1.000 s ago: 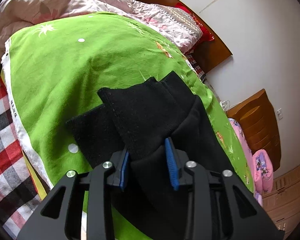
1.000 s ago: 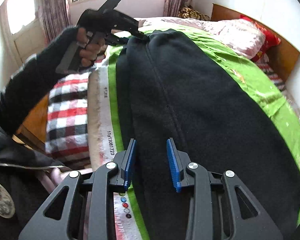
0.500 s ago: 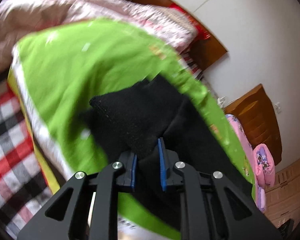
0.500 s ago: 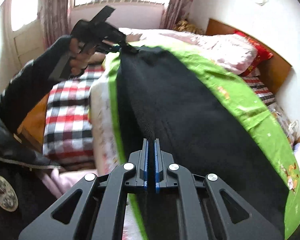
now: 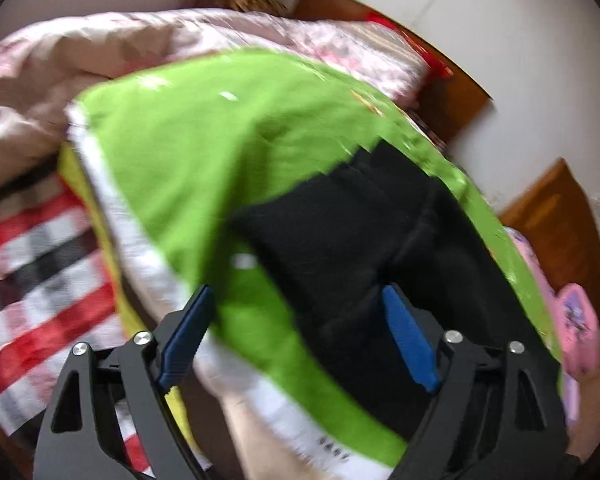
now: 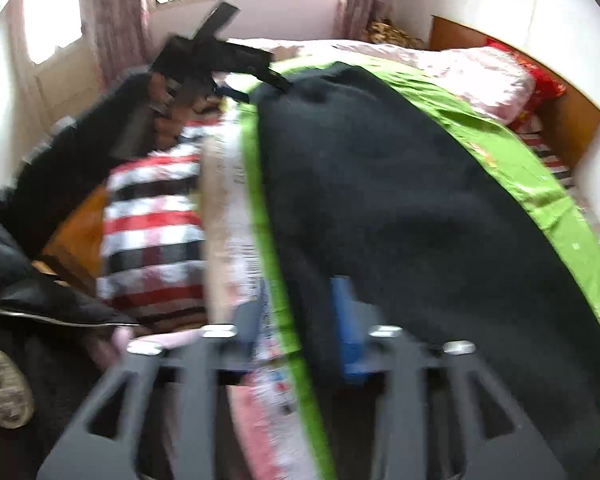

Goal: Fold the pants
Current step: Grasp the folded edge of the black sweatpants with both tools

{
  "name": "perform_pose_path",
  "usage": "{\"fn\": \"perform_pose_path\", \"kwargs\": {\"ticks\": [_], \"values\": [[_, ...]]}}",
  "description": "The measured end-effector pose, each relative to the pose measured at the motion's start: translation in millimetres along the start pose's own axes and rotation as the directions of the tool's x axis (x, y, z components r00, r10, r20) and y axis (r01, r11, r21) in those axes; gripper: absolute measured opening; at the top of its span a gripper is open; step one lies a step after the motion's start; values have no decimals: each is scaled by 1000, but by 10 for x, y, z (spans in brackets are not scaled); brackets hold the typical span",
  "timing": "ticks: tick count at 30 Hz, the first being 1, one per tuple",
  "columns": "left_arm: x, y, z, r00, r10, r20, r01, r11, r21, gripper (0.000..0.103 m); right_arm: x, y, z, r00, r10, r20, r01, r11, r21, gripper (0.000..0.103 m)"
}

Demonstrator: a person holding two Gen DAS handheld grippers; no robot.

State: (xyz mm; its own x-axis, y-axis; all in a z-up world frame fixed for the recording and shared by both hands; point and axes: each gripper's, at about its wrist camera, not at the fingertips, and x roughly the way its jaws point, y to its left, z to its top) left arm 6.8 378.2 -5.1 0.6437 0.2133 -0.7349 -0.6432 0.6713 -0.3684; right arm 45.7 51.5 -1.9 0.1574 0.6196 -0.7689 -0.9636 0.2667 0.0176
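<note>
Both claws hang over a bed where black pants lie stretched along a bright green blanket. Seen from the left wrist view, the left claw is spread wide, its blue pads well apart; the right-hand pad sits just beside the dark cloth and the other one hangs over the blanket's white-edged border, with nothing pinched between them. The end of the pants in this view is doubled over in layers on the green fabric. In the right wrist view the right claw is blurred but its two fingers stand apart, straddling the near edge of the pants where that edge meets the blanket; whether either pad touches the cloth cannot be told. At the far end of the garment the left claw shows again, held in a bare hand with a dark sleeve, its tips right at the cloth's far corner. A red, white and black checked sheet lies beside the green blanket, and a pink quilt is bunched toward the wooden headboard.
</note>
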Motion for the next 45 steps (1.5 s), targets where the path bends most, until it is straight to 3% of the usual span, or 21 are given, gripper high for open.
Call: {"fn": "perform_pose_path", "kwargs": {"ticks": [3, 5, 6, 8, 10, 13, 18, 19, 22, 25, 27, 28, 33, 36, 37, 39, 40, 41, 43, 44, 45], "values": [[-393, -58, -110, 985, 99, 140, -103, 994, 24, 89, -417, -89, -176, 995, -68, 73, 63, 996, 60, 49], [-660, -261, -261, 983, 12, 181, -31, 995, 100, 92, -680, -159, -407, 986, -135, 98, 123, 985, 121, 46], [-706, -361, -315, 985, -33, 171, 10, 991, 135, 92, -765, -190, -513, 983, -161, 92, 146, 978, 151, 40], [-768, -699, -516, 982, -164, 95, 136, 958, 251, 92, -888, -235, -769, 978, -197, 68, 179, 961, 210, 32], [-746, -1010, -697, 975, -221, 26, 199, 920, 337, 92, -916, -197, -987, 979, -201, 35, 187, 953, 239, 31], [-645, -1412, -1005, 966, -252, -59, 252, 863, 439, 92, -934, -95, -1218, 976, -216, 8, 208, 948, 240, 31], [-431, -1736, -1327, 975, -191, -116, 224, 815, 534, 92, -1097, -137, -1506, 950, -311, 16, 292, 909, 299, 32], [-348, -1788, -1389, 984, -137, -116, 179, 805, 566, 92, -1112, -162, -1567, 948, -319, 17, 298, 904, 305, 32], [-314, -1890, -1554, 995, -77, -66, 101, 757, 645, 99, -1100, -157, -1625, 948, -317, 35, 293, 909, 295, 32], [-313, -1855, -1533, 995, -66, -71, 96, 766, 635, 100, -1061, -98, -1636, 942, -333, 40, 313, 915, 254, 32], [-300, -1872, -1517, 995, -53, -82, 94, 762, 640, 101, -1069, -82, -1659, 931, -363, 37, 345, 909, 232, 22], [-285, -1887, -1508, 995, -47, -85, 91, 760, 643, 101, -1097, -78, -1662, 923, -384, 32, 368, 901, 229, 6], [-298, -1964, -1536, 995, -25, -92, 79, 755, 651, 101, -1241, -12, -1829, 924, -383, 15, 370, 901, 228, 5], [-278, -1980, -1541, 996, -23, -86, 74, 752, 655, 102, -1234, -58, -1889, 929, -368, 31, 344, 893, 288, 5], [-277, -1990, -1538, 996, -17, -87, 70, 751, 657, 102, -1230, -60, -1883, 930, -367, 35, 340, 890, 305, 7], [-286, -2009, -1528, 996, 1, -91, 60, 750, 659, 102, -1261, -12, -1892, 943, -329, 53, 298, 903, 308, 33], [-293, -2038, -1523, 997, 18, -80, 40, 745, 666, 102, -1295, 7, -1909, 947, -315, 62, 281, 907, 314, 66], [-329, -2065, -1537, 998, 37, -56, 11, 738, 675, 102, -1383, 46, -1952, 946, -313, 89, 268, 905, 330, 76], [-457, -2134, -1603, 998, 53, 25, -56, 714, 698, 100, -1613, 23, -2071, 919, -374, 122, 298, 865, 405, 74], [-538, -2169, -1640, 998, 36, 56, -65, 705, 707, 100, -1753, -21, -2160, 900, -414, 138, 311, 831, 461, 67], [-614, -2213, -1684, 998, 7, 68, -54, 697, 715, 100, -1980, -107, -2329, 863, -480, 158, 325, 767, 553, 67]]}}
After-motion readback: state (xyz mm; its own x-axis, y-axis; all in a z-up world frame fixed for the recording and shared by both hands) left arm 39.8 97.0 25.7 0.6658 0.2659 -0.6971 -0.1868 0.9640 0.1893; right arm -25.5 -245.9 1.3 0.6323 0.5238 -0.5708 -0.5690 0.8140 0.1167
